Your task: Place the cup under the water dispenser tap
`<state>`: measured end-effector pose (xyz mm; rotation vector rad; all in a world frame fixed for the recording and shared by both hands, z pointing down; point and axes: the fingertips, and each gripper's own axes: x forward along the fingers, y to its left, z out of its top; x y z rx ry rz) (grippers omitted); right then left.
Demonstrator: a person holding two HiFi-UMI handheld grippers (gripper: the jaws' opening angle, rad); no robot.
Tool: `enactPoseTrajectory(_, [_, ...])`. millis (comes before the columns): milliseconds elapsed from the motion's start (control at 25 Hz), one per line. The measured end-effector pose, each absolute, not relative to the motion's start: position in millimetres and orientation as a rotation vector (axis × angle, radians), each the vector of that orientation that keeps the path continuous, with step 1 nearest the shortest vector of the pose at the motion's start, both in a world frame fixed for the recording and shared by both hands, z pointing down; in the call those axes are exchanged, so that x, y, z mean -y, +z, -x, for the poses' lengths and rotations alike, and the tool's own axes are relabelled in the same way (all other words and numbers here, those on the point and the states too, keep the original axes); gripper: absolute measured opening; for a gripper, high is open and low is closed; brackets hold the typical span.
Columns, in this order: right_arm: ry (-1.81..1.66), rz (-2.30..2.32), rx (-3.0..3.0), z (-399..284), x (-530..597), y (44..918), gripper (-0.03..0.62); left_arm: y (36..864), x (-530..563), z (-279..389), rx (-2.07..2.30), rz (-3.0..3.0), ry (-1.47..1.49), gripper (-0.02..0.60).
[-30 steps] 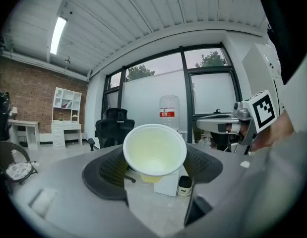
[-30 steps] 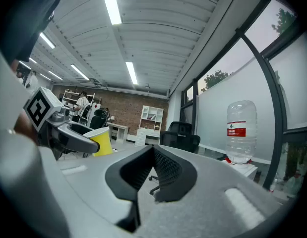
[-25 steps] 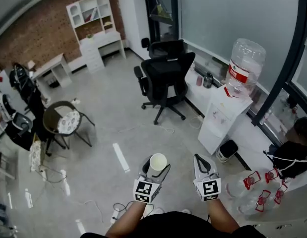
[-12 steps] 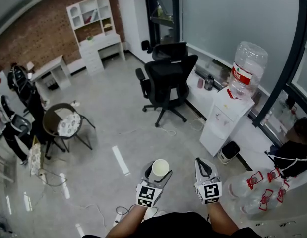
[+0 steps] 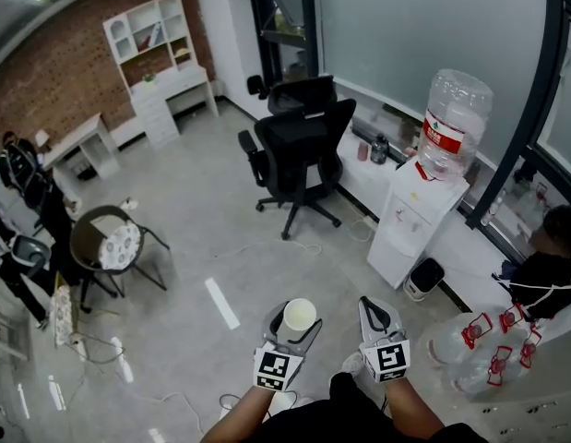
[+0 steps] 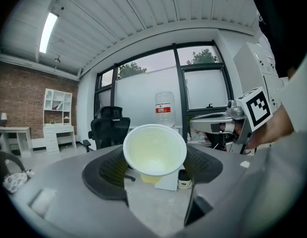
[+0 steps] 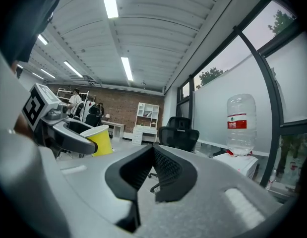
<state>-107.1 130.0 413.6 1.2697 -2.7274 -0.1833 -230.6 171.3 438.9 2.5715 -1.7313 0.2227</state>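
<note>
A pale yellow paper cup (image 5: 299,314) stands upright between the jaws of my left gripper (image 5: 294,325), which is shut on it low in the head view. In the left gripper view the cup (image 6: 154,150) fills the middle, its mouth facing the camera, with the pads pressed on both sides of it in the left gripper (image 6: 154,168). The white water dispenser (image 5: 416,218) with a clear bottle (image 5: 454,118) on top stands far ahead to the right. My right gripper (image 5: 373,308) is beside the left one, shut and empty (image 7: 153,155). The right gripper view shows the cup (image 7: 99,140) to its left.
A black office chair (image 5: 296,150) stands ahead, left of the dispenser. A small black bin (image 5: 422,276) sits at the dispenser's foot. Several empty water bottles (image 5: 474,349) lie on the floor at the right, near a seated person (image 5: 546,270). A round chair (image 5: 110,245) is at the left.
The head view has swung a little, so the chair and shelves slid left. Both grippers keep their places low in the view, the cup still held in the left one.
</note>
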Motion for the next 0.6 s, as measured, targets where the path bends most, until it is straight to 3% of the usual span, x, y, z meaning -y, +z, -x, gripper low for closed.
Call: enactPoseTrajectory(600, [-0.172,-1.339,2.650,57,-2,414,0.003,440,-38,180,1.616,-2.629,0.275,0.363])
